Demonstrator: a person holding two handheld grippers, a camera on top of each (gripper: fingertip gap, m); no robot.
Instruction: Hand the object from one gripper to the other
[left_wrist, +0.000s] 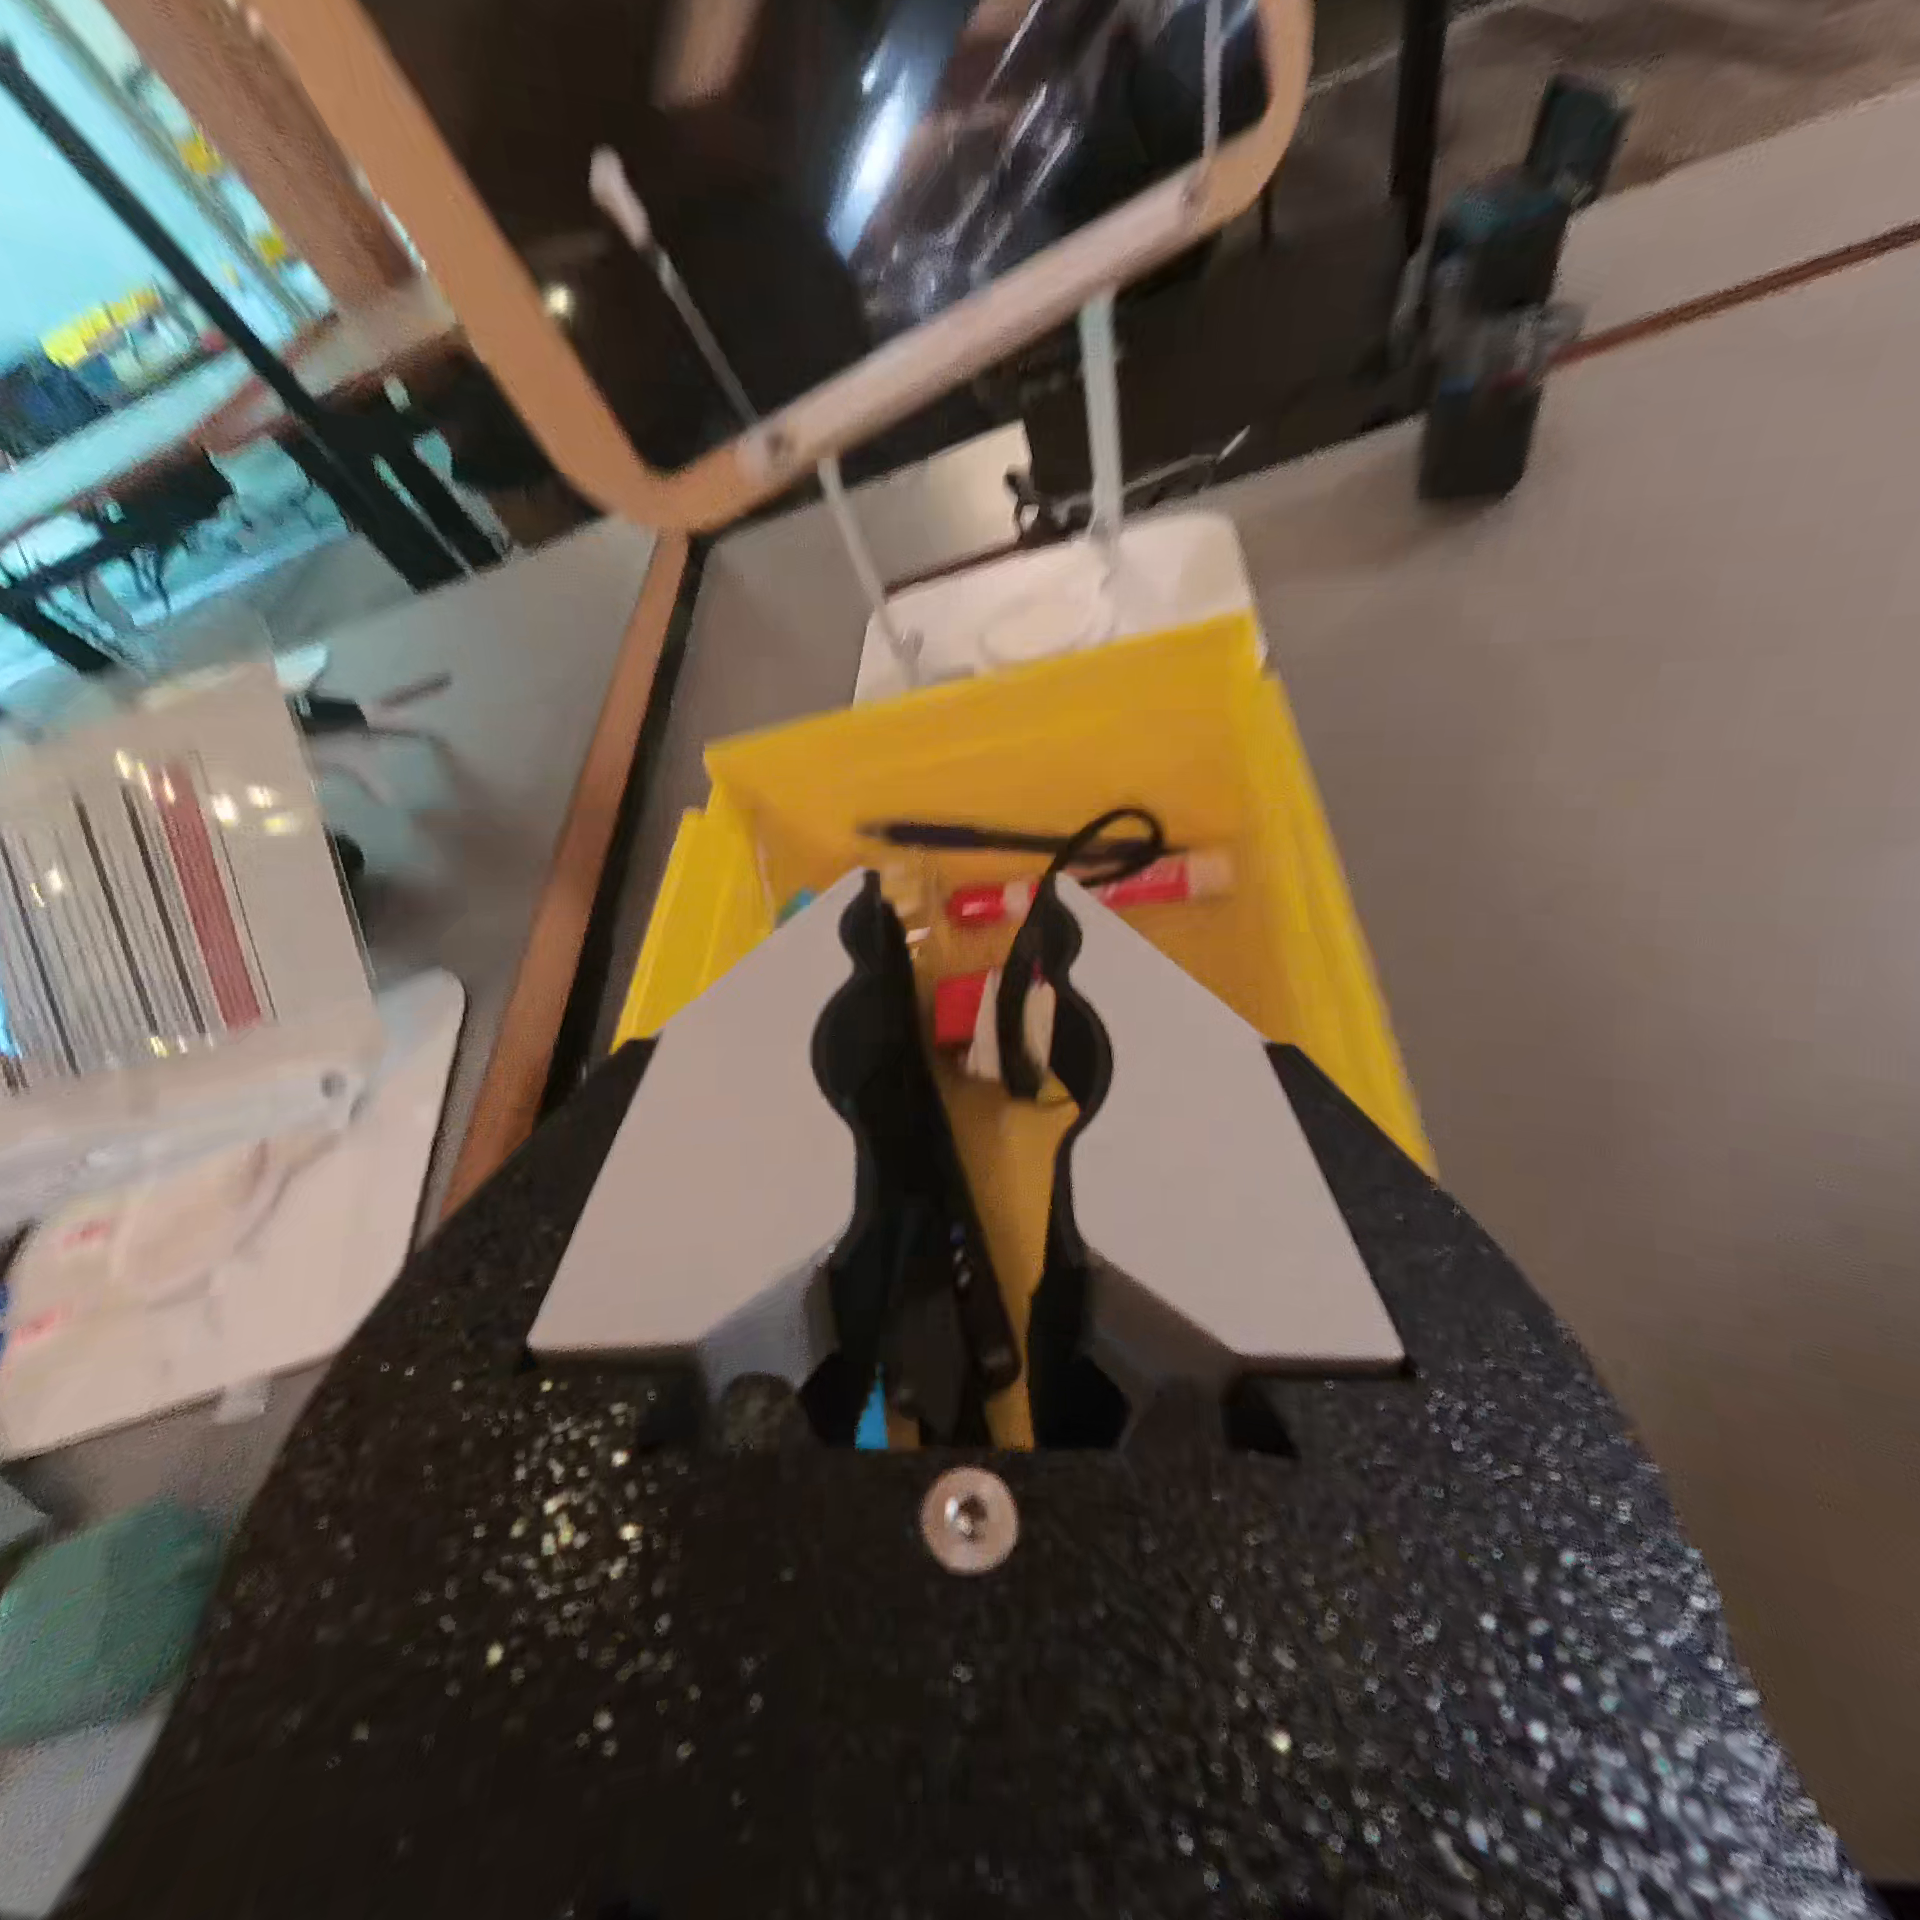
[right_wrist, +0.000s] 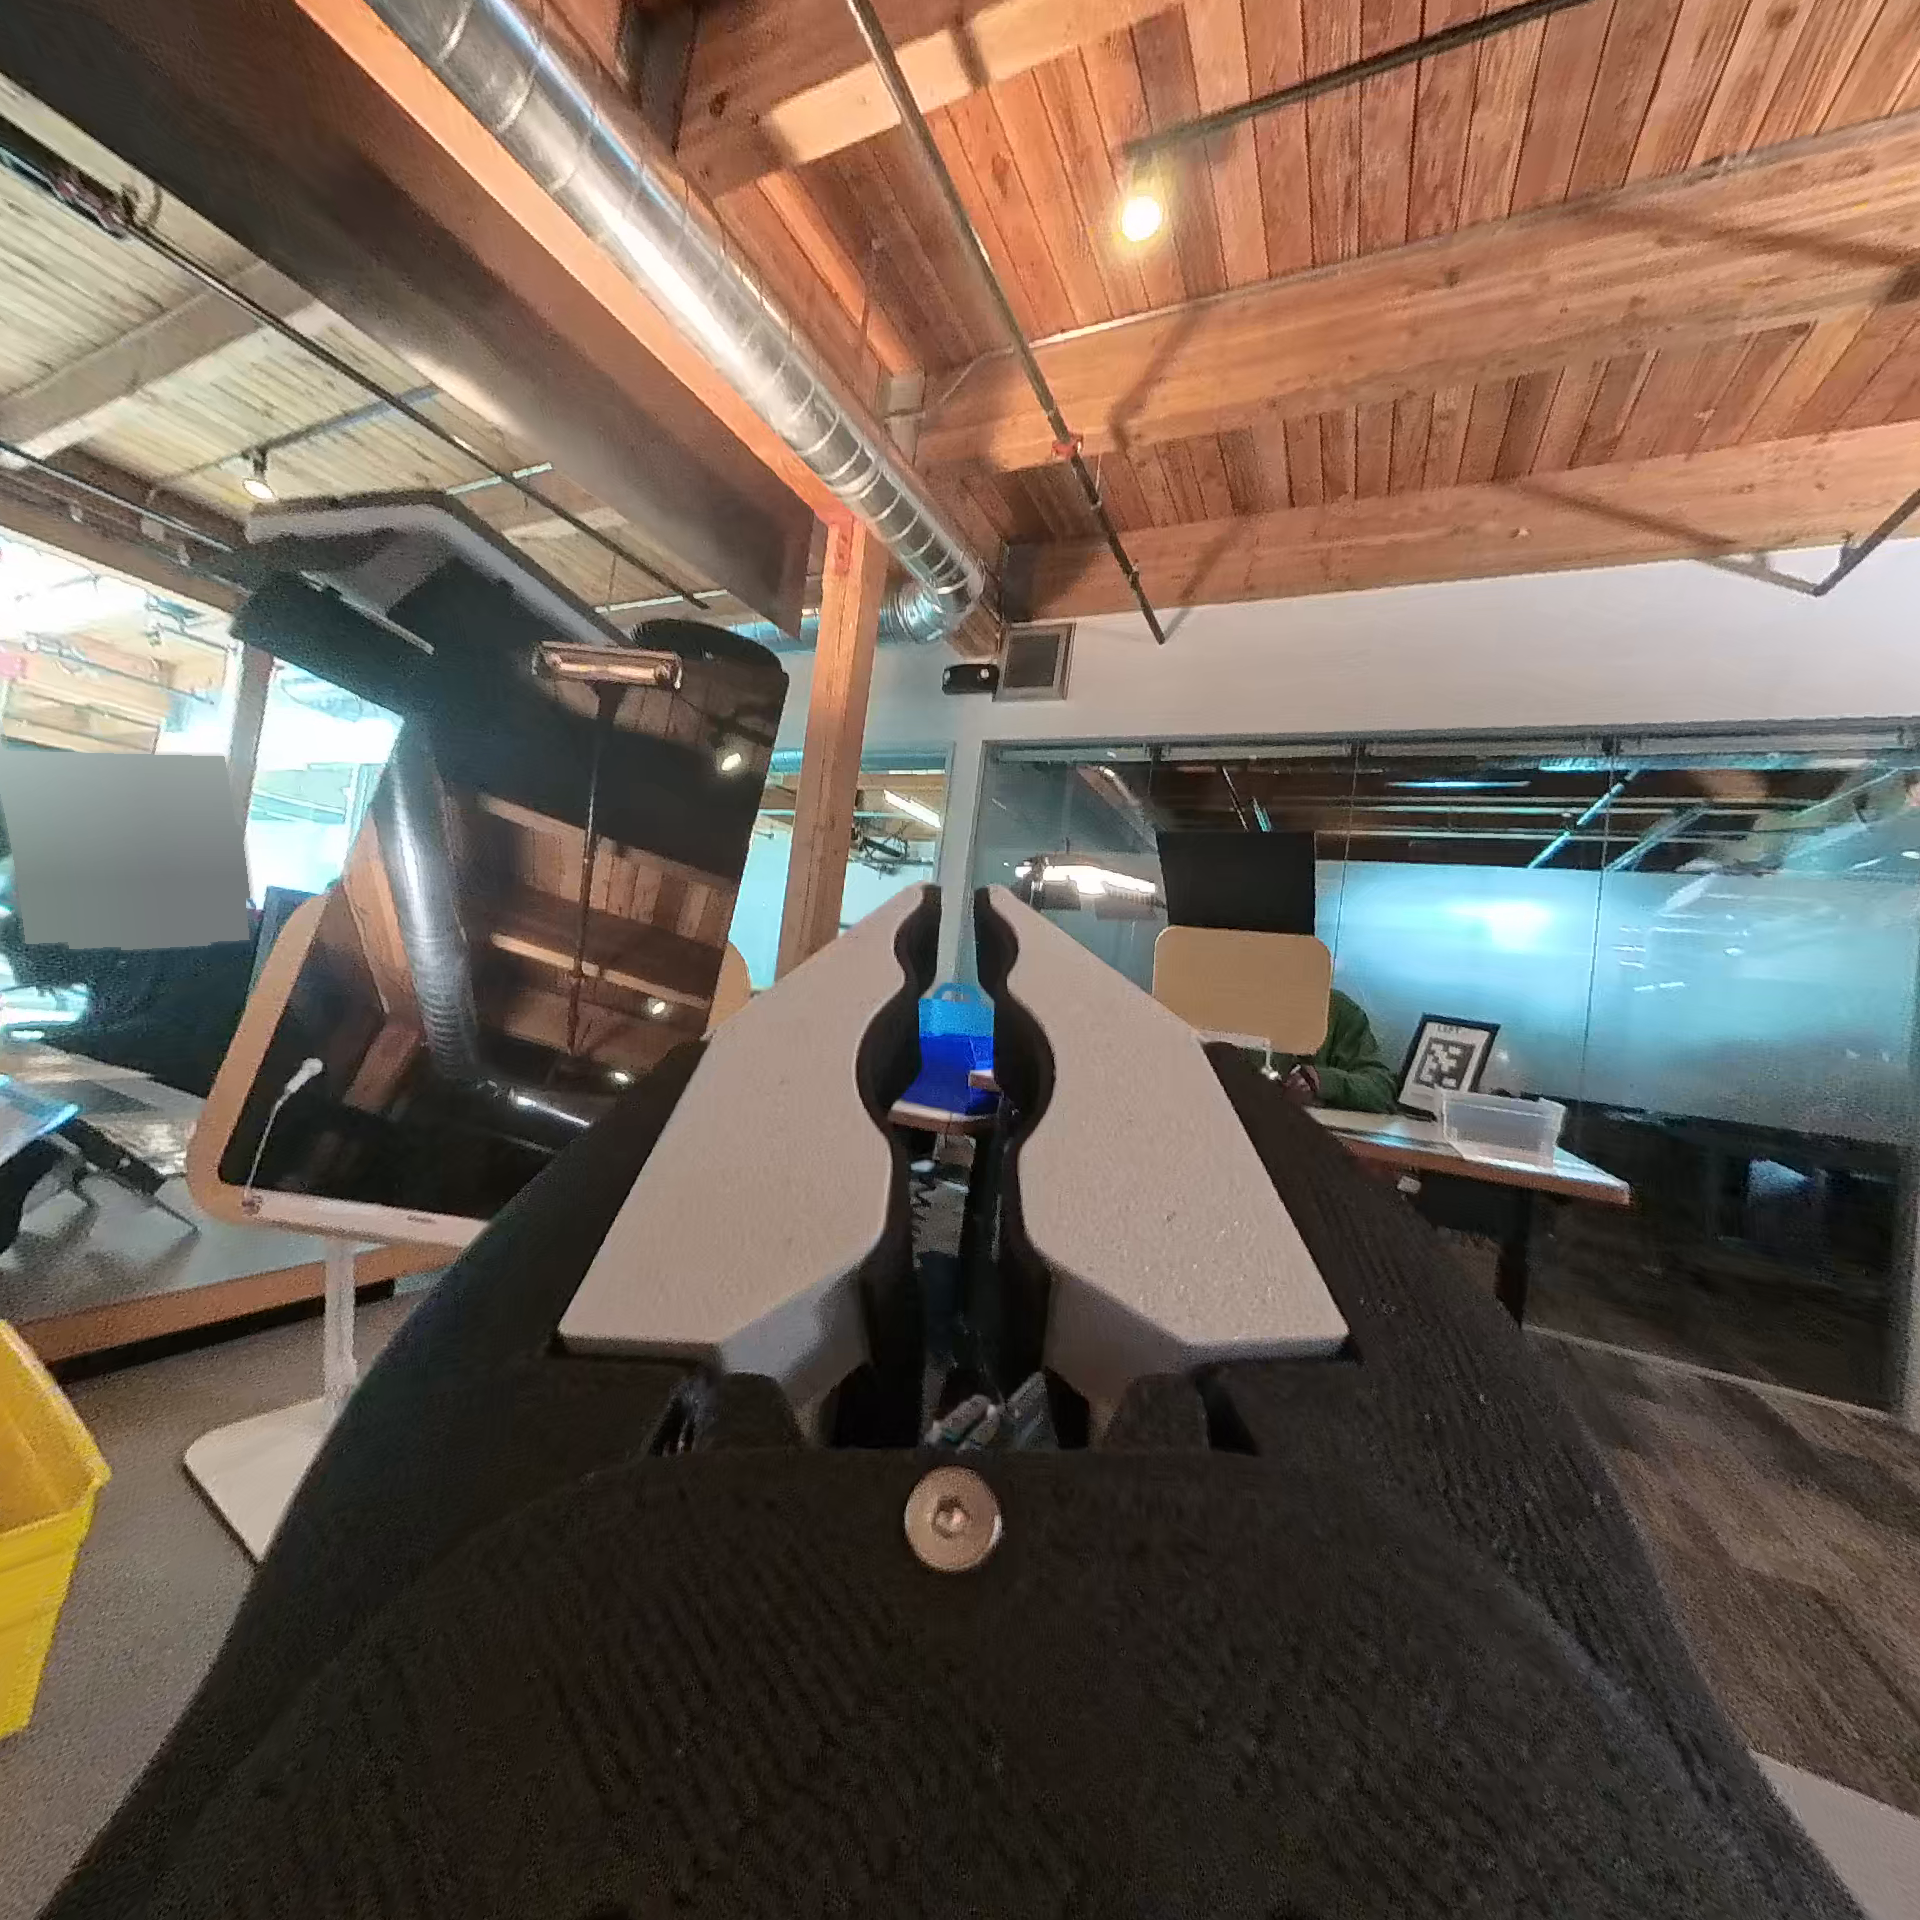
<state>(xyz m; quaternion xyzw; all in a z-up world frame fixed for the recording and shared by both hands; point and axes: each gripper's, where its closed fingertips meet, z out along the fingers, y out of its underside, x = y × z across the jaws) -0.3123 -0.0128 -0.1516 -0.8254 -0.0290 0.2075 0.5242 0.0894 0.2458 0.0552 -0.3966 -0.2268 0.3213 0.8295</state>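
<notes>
My left gripper (left_wrist: 961, 883) hangs part-open over the yellow plastic bin (left_wrist: 1340, 935); a black cable (left_wrist: 1039, 997) maybe snags one finger; right gripper (right_wrist: 956, 899) nearly closed, empty; I'd grip properly first.

Both wide-angle views bend straight lines toward their edges; the left wrist view is smeared throughout with motion blur, its mirror (left_wrist: 935, 208) catching glare, while the right is sharp, evenly daylit, with a ceiling spotlight (right_wrist: 1140, 216) and bright windows (right_wrist: 62, 623) at left.
</notes>
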